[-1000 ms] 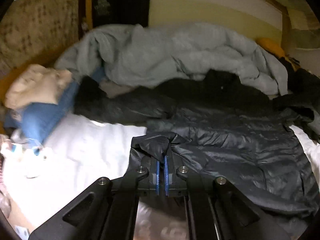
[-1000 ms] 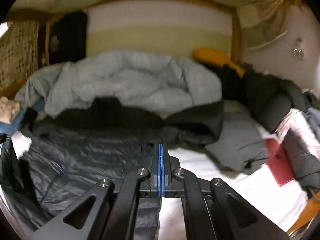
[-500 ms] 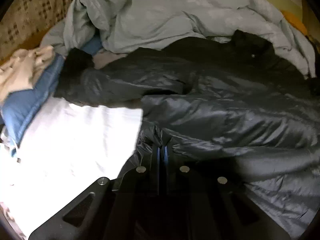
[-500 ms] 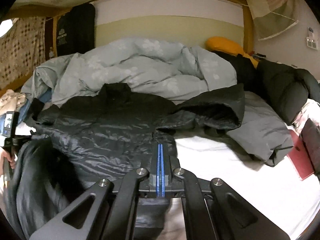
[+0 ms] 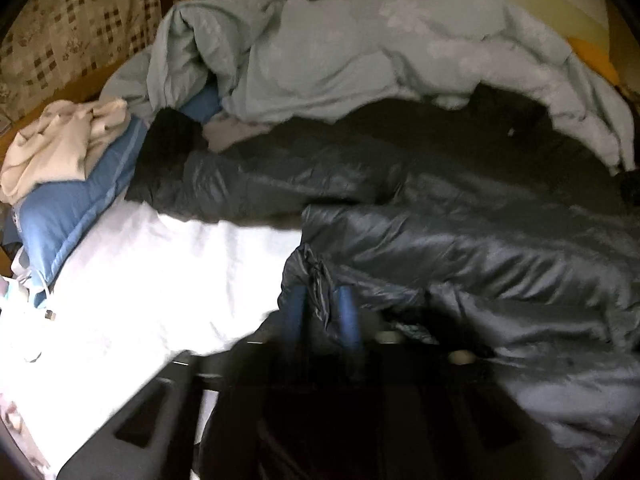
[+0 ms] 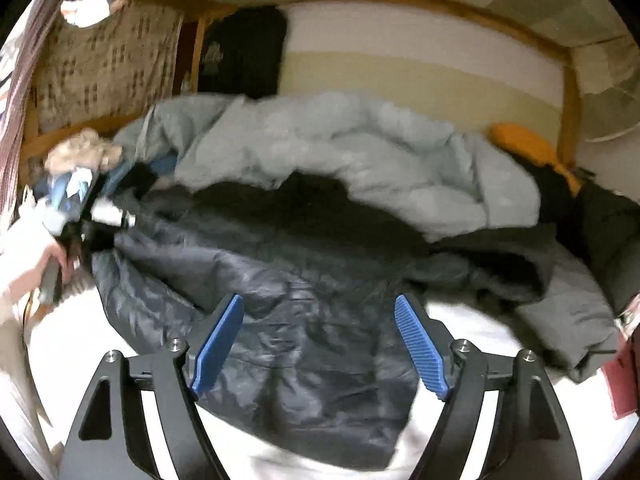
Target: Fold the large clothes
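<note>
A dark grey puffer jacket (image 5: pixel 460 248) lies spread across the white sheet (image 5: pixel 160 280), with one sleeve stretched out to the left. In the left wrist view my left gripper (image 5: pixel 320 314) sits low at the jacket's edge. Its jaws are opening, and a crumpled fold of fabric stands loose between the blue pads (image 5: pixel 294 312). In the right wrist view the jacket (image 6: pixel 304 280) lies flat below my right gripper (image 6: pixel 319 344). Its jaws are opening wide and the pads (image 6: pixel 216 344) touch nothing. A person's hand (image 6: pixel 36 264) shows at the far left.
A pale blue duvet (image 5: pixel 340 52) is bunched along the back of the bed. A blue pillow (image 5: pixel 68 208) with a cream garment (image 5: pixel 60 144) lies at the left. On the right are a grey garment (image 6: pixel 572 320), a black coat (image 6: pixel 600 220), an orange cushion (image 6: pixel 524 144) and a red item (image 6: pixel 624 380).
Both grippers were shut on the jacket's edge and have now opened. Both hands have come down toward the bed, and the jacket has settled flat on the sheet.
</note>
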Tool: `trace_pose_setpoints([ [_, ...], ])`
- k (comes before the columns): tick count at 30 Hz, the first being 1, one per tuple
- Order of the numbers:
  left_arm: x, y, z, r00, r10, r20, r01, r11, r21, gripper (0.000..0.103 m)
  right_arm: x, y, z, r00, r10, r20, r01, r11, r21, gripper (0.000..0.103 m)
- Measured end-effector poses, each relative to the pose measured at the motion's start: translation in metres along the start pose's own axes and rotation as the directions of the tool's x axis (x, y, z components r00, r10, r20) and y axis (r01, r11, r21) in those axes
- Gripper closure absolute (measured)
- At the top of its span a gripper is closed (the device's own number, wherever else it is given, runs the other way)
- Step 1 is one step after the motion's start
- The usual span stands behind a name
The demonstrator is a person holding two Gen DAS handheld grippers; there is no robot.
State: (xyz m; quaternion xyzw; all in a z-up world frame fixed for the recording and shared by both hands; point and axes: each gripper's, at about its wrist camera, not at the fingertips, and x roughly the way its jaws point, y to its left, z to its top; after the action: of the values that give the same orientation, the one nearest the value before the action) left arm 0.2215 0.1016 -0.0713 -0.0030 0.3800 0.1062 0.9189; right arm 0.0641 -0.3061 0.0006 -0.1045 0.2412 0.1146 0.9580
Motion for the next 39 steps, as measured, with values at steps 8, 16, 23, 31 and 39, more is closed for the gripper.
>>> trace_pose_setpoints([
  [8,-0.073,0.013,0.006,0.97,-0.151,0.193,0.15,0.988,0.016,0.0,0.08,-0.034,-0.031,0.95,0.028,-0.31,0.047,0.972,0.231,0.024],
  [16,-0.056,0.059,0.005,0.959,-0.272,0.074,0.282,0.933,-0.222,0.0,0.058,-0.052,-0.023,0.982,-0.052,-0.18,0.103,0.952,0.288,0.101],
  [23,-0.045,0.037,-0.004,0.921,-0.385,-0.067,0.371,0.915,-0.157,0.0,0.054,-0.075,-0.01,0.965,-0.228,-0.13,0.257,0.919,0.298,0.097],
  [31,-0.012,-0.008,-0.03,0.944,-0.239,-0.226,0.243,0.97,-0.009,0.032,0.058,-0.086,-0.031,0.952,-0.174,-0.252,0.269,0.869,0.414,0.035],
  [39,-0.003,-0.002,-0.037,0.968,-0.161,-0.193,0.164,0.986,0.001,0.056,0.072,-0.099,-0.048,0.904,-0.128,-0.408,0.307,0.858,0.411,0.031],
])
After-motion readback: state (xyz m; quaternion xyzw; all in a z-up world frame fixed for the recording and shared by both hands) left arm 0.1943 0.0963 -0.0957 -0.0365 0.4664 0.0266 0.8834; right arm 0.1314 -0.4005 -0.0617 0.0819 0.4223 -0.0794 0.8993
